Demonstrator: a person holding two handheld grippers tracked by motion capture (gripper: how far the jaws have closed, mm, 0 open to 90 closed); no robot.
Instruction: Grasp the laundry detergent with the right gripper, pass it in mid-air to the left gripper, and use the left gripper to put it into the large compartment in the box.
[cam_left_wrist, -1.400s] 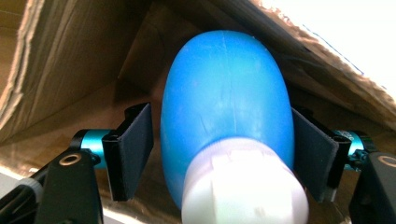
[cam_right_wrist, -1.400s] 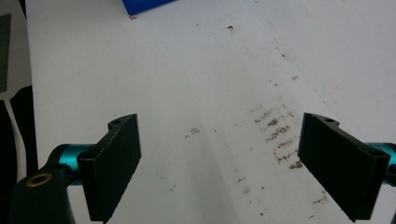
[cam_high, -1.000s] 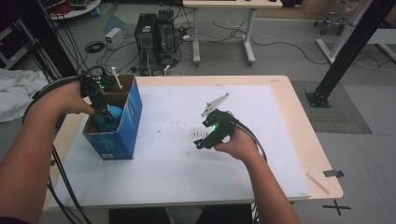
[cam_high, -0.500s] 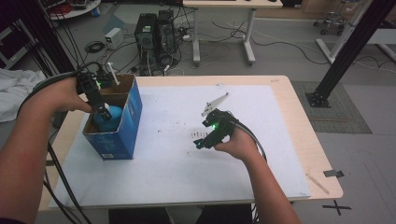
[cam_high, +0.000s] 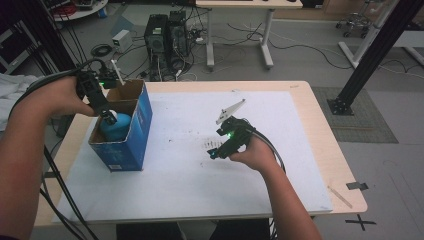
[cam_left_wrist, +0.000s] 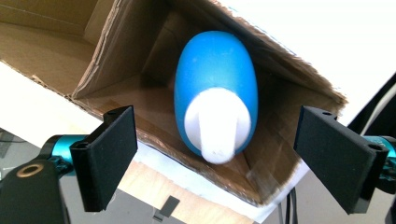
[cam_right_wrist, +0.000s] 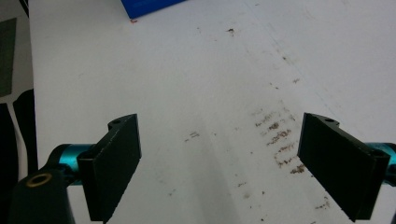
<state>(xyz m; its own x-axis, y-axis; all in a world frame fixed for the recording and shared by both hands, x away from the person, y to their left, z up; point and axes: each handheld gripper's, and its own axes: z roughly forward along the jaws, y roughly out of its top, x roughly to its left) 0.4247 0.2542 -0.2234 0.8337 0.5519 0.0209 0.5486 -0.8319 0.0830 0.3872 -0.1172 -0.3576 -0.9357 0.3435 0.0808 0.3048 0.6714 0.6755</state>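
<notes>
A smooth blue plastic bottle with a white cap (cam_left_wrist: 215, 93) stands inside the blue cardboard box (cam_high: 131, 145) at the table's left. The box walls hide its lower part. Above it, the left gripper (cam_left_wrist: 217, 161) has just been opening, nothing pinched. The right gripper (cam_right_wrist: 219, 170) is open wide and empty.

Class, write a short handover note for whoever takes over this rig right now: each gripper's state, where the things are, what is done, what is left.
Left gripper: above the box, jaws just opened, wide apart, clear of the bottle.
Right gripper: open, holding nothing, over the white sheet.
Bottle: upright inside the box, cap up, at the table's left.
Done: bottle is in the box and let go.
Left: probably only to draw the left gripper away.
</notes>
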